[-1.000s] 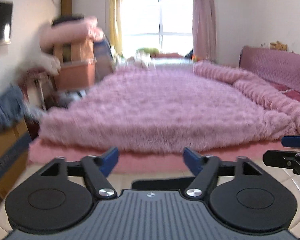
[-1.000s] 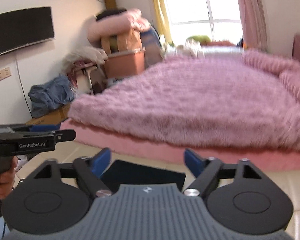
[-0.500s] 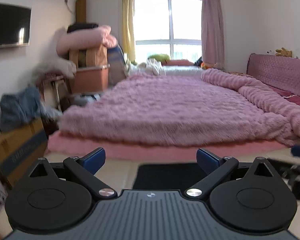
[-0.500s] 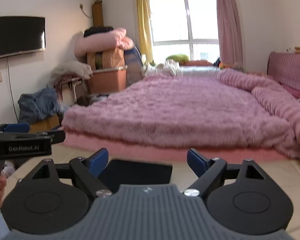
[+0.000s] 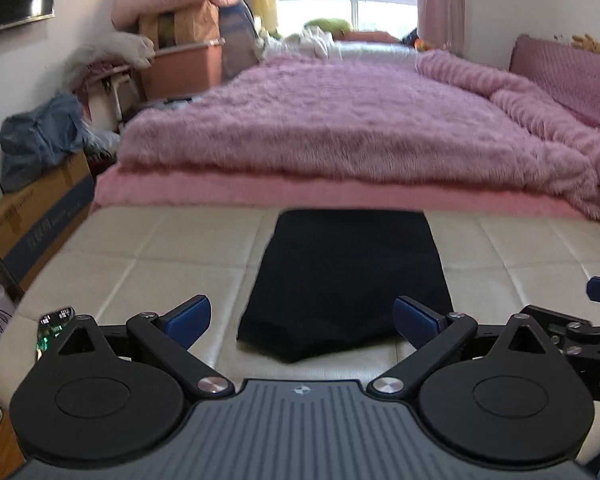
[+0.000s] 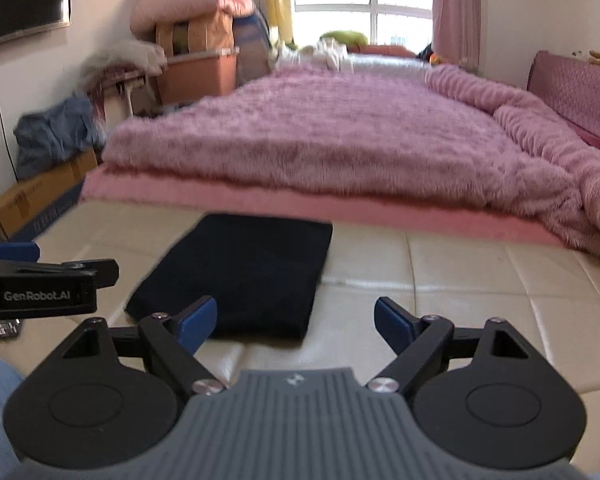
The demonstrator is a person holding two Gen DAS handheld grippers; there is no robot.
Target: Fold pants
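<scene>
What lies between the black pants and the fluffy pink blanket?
In both wrist views, only the plain pink mattress edge separates the pants from the blanket.

Bare bench [image 5: 148, 256] beside pants [image 5: 348, 280]

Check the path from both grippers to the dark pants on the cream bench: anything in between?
Nothing visible blocks either one. The pants lie flat on the cream bench, right ahead of the open left gripper. The open right gripper sits at their near right corner, only bare bench between.
</scene>
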